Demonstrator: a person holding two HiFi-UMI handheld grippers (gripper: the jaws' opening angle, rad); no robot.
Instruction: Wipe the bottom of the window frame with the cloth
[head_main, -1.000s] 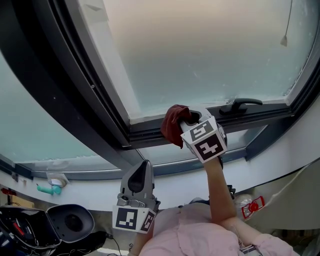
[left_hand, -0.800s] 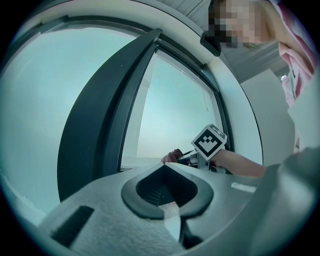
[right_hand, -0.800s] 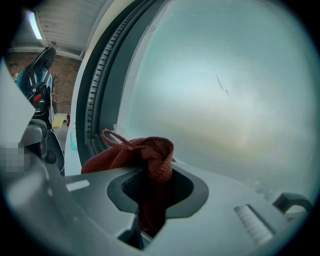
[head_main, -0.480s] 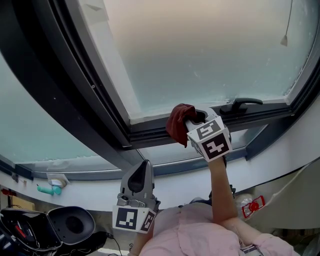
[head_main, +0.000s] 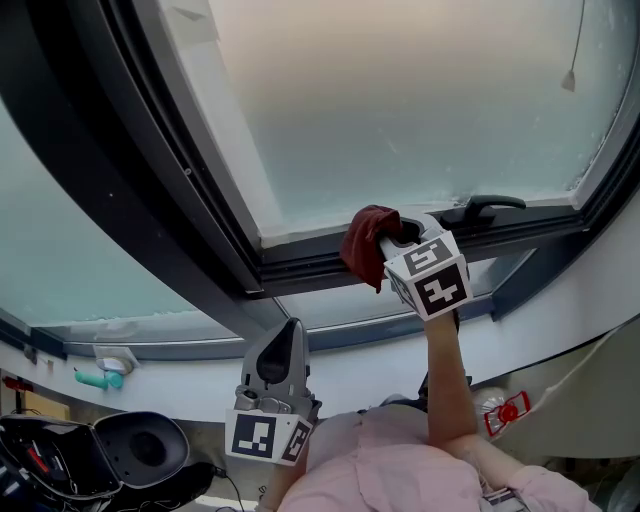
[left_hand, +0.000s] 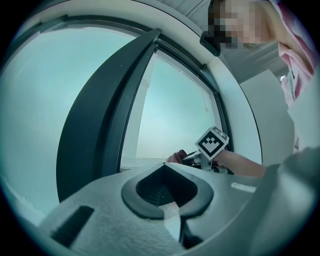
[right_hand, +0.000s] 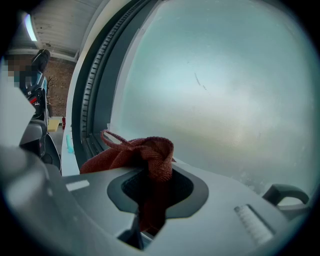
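Sliding a little to the right along the bottom edge of the window frame (head_main: 300, 268), the red cloth (head_main: 366, 238) is getting nearer to the black handle (head_main: 482, 207). The right claw (head_main: 396, 240) is squeezing the cloth tight and pressing it on the frame. The left claw (head_main: 283, 340) is hanging low below the frame, pinched closed and holding nothing.

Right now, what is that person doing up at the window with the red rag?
A person is cleaning the window. The right gripper is shut on a red cloth and presses it against the bottom of the window frame, just left of the handle. The left gripper hangs lower down, shut and holding nothing.
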